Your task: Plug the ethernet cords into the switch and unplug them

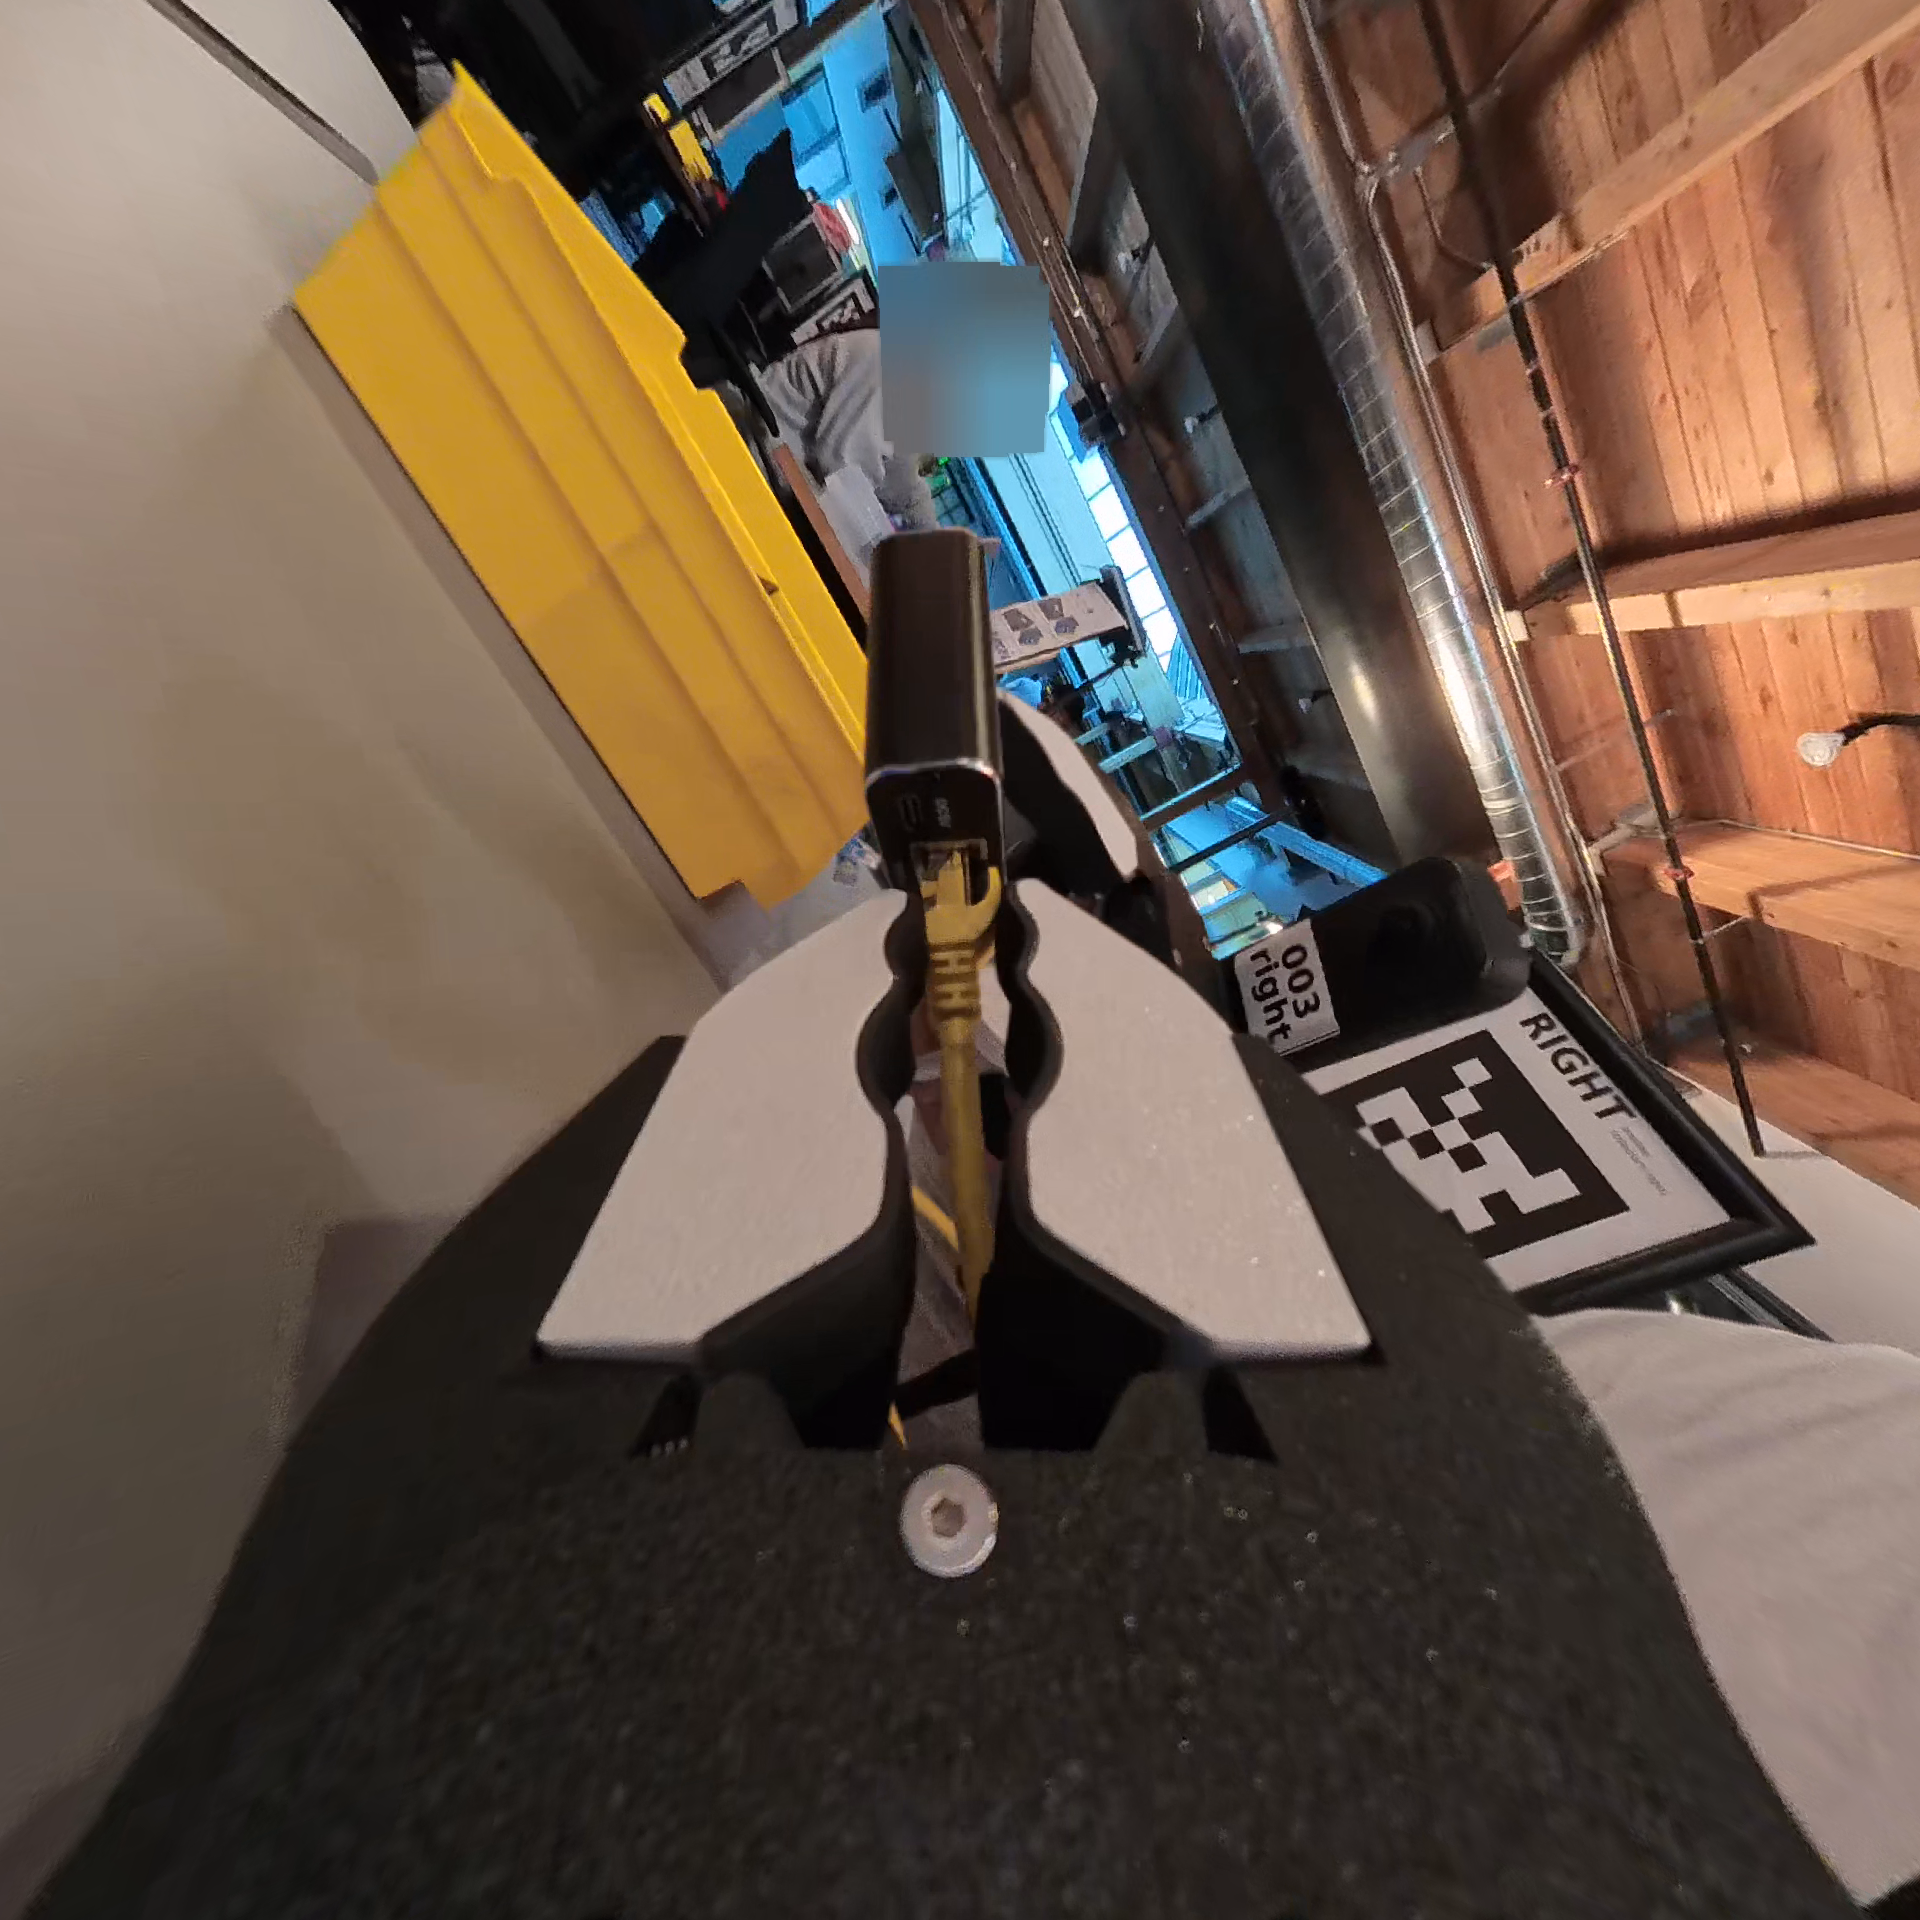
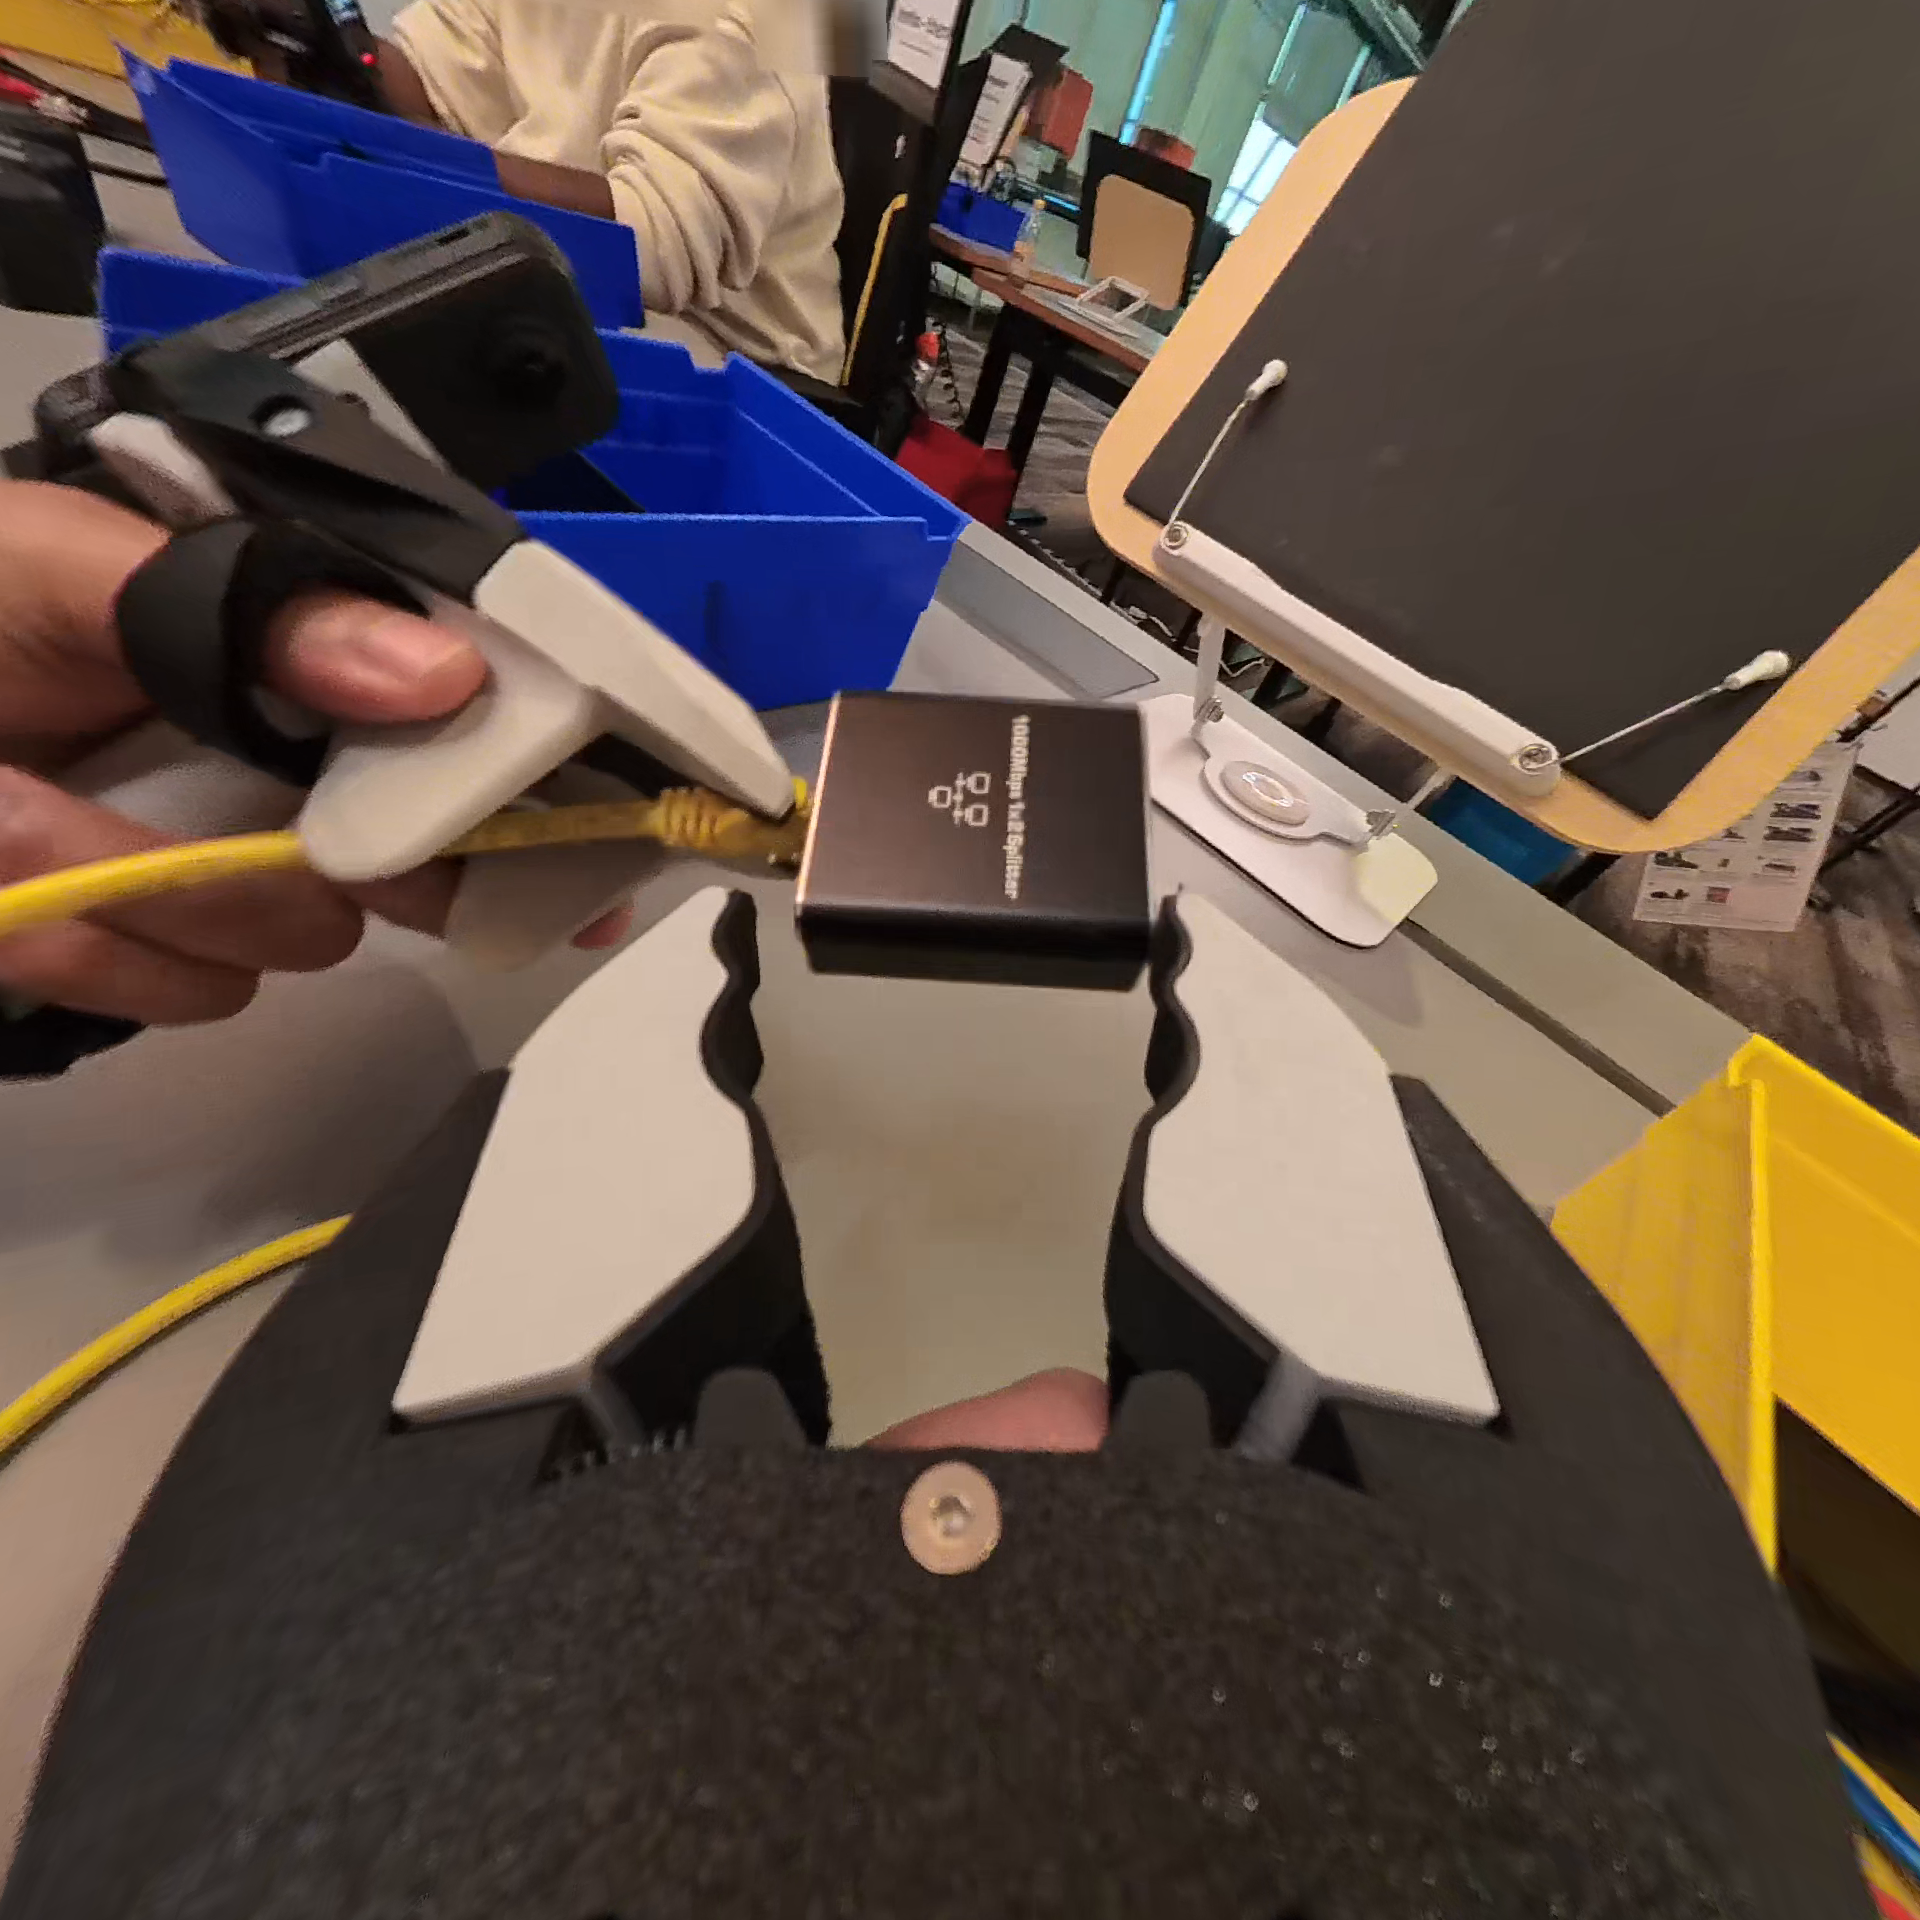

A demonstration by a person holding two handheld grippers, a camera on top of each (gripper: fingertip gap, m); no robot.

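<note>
A small black switch point(image 2: 977, 810) is held just above the grey table point(image 2: 935, 1195). My right gripper point(image 2: 951, 935) is shut on the switch's near end, one finger on each side. My left gripper point(image 1: 951, 914) is shut on a yellow ethernet cord point(image 1: 961, 1122) just behind its plug point(image 1: 951, 935). The plug's tip sits in a port on the end face of the switch point(image 1: 925, 665); how deep it sits I cannot tell. In the right wrist view the left gripper point(image 2: 727, 831) comes in from the left, and the cord point(image 2: 135, 873) trails off left.
Blue bins point(image 2: 748, 561) stand behind the switch. A yellow bin point(image 2: 1818, 1247) is at the right. A tilted black board on a white stand point(image 2: 1558, 364) is at the back right. A person in a cream sweater point(image 2: 675, 156) sits beyond. Slack cord point(image 2: 156, 1320) lies on the table.
</note>
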